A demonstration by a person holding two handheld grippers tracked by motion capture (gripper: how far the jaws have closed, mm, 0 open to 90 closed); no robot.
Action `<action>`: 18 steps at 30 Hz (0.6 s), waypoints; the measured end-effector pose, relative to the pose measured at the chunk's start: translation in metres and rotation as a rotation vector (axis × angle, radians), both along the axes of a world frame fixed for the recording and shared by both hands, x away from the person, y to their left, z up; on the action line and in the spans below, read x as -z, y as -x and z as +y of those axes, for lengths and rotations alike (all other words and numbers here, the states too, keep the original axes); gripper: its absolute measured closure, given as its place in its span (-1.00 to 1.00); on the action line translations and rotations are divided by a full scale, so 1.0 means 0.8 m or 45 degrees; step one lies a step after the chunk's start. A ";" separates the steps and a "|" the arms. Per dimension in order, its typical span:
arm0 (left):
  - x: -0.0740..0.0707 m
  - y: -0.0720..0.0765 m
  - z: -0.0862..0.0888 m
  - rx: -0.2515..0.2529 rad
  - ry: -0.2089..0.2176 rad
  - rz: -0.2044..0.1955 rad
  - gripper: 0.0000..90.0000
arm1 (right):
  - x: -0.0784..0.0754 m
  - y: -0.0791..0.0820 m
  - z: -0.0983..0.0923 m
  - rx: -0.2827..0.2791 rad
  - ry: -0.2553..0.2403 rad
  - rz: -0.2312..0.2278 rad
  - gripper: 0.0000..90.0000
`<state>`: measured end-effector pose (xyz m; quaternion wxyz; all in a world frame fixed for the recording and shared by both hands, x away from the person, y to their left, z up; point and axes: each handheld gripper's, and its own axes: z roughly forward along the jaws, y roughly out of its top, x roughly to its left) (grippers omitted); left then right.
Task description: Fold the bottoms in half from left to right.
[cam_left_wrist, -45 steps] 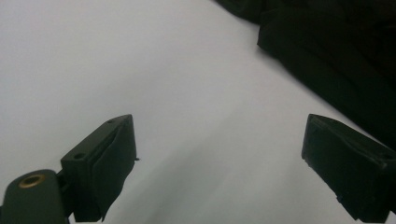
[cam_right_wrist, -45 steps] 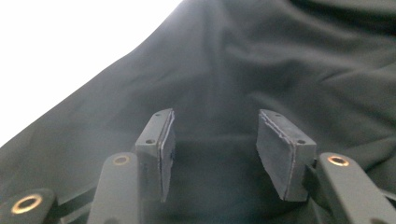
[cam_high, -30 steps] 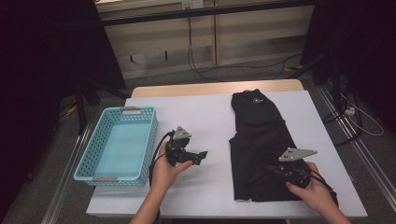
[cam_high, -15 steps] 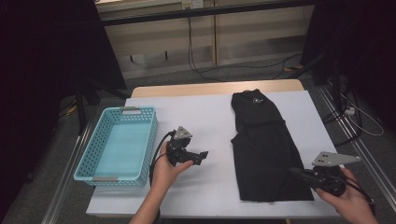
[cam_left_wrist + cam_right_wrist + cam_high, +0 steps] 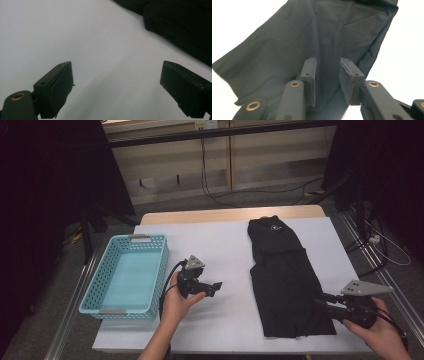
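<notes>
High view: a blue basket [image 5: 127, 275] is seen at the worktop's [image 5: 220, 240] left. The left claw [image 5: 216, 287], jaws wide apart and empty, is held beside it. The black garment [image 5: 285, 275] lies flat right of centre. At its near right corner, the right claw [image 5: 320, 301] has just been opening, nothing clamped.

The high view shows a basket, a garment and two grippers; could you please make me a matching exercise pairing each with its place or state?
Things:
1. turquoise basket
2. black garment
3. left gripper
4. right gripper

Places or states:
A. spread flat on the right half of the white table
B. jaws wide apart over bare table
C. empty, at the table's left edge
D. jaws narrowly apart, just been opening, at the garment's near right corner

Pairs: 1-C, 2-A, 3-B, 4-D
</notes>
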<state>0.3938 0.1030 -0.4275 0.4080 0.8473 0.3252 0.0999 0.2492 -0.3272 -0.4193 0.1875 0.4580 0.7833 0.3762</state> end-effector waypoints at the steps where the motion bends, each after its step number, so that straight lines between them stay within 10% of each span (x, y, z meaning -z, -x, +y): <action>1: 0.000 0.000 0.001 0.000 -0.001 0.000 -0.75 | 0.001 -0.004 0.002 0.015 0.006 0.005 0.41; 11: 0.002 0.000 0.000 0.005 -0.012 0.005 -0.75 | 0.037 -0.047 0.012 0.142 0.155 0.085 0.57; 18: 0.001 0.001 -0.002 0.017 -0.023 -0.003 -0.75 | 0.034 -0.054 0.013 0.123 0.094 0.116 1.00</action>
